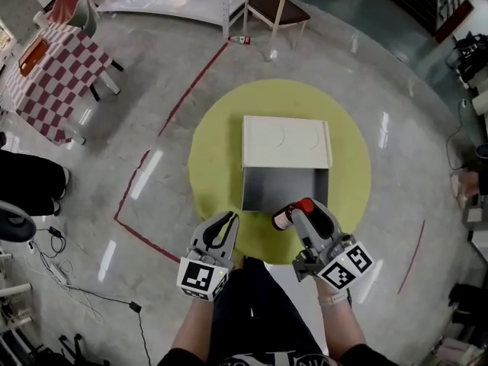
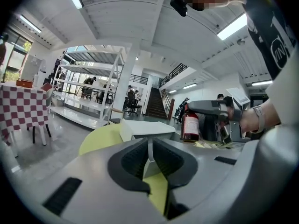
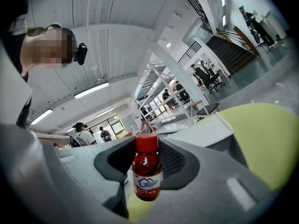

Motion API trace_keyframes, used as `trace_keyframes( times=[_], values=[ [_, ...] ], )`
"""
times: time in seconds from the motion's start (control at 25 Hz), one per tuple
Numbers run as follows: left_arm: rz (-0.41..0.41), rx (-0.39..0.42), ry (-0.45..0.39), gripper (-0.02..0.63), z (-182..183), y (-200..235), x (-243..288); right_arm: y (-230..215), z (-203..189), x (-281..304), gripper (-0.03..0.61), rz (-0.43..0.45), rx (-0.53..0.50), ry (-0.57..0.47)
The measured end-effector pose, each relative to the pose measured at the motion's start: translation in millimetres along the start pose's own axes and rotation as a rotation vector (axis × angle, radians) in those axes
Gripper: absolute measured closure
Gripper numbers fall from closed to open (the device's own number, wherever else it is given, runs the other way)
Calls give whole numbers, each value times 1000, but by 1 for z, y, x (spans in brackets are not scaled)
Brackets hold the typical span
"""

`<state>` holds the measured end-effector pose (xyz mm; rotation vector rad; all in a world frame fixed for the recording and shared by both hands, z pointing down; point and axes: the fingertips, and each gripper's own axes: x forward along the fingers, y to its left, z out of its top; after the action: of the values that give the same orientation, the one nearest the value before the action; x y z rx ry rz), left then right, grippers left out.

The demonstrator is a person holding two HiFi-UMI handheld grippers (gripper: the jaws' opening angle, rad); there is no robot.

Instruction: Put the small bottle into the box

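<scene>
The bottle [image 3: 146,171], red-capped with a white label, is hanging in the right hand-held gripper [image 1: 299,218], whose jaws are pinching it high up, at the shoulder just under the cap, with most of the body sticking out past the pads. In the head view it is riding tilted just beside the near edge of the open box [image 1: 274,185], above the yellow bench [image 1: 213,166], and not yet inside. That high pinch on a round, smooth body is looking like the main risk: the bottle could be swivelling or sliding between the pads as the gripper tips forward, and dropping short onto the bench, where it would likely be rolling away. Its free lower end may also be catching the near wall if the approach is coming in too low. Letting go from too high could be sending it bouncing against the raised lid [image 1: 286,142]. The left hand-held gripper [image 1: 227,223] is idling empty nearby, its jaws almost together.
</scene>
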<state>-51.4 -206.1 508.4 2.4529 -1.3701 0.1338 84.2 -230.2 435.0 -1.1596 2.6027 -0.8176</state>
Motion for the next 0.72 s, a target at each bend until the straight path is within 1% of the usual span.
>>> trace_keyframes(
  times=[0.16, 0.28, 0.44, 0.6, 0.72],
  values=[
    [20, -16, 7, 580, -1, 9, 5, -5, -4, 21, 428, 8, 17, 26],
    [27, -12, 11, 580, -1, 12, 10, -9, -9, 34, 428, 8, -5, 58],
    [8, 19, 24, 580, -2, 9, 17, -13, -18, 46, 428, -4, -74, 122],
    [22, 2, 14, 584, -3, 14, 22, -16, -29, 61, 428, -20, -167, 214],
    [8, -1, 18, 584, -1, 14, 24, -18, -39, 70, 428, -27, -238, 284]
  ],
)
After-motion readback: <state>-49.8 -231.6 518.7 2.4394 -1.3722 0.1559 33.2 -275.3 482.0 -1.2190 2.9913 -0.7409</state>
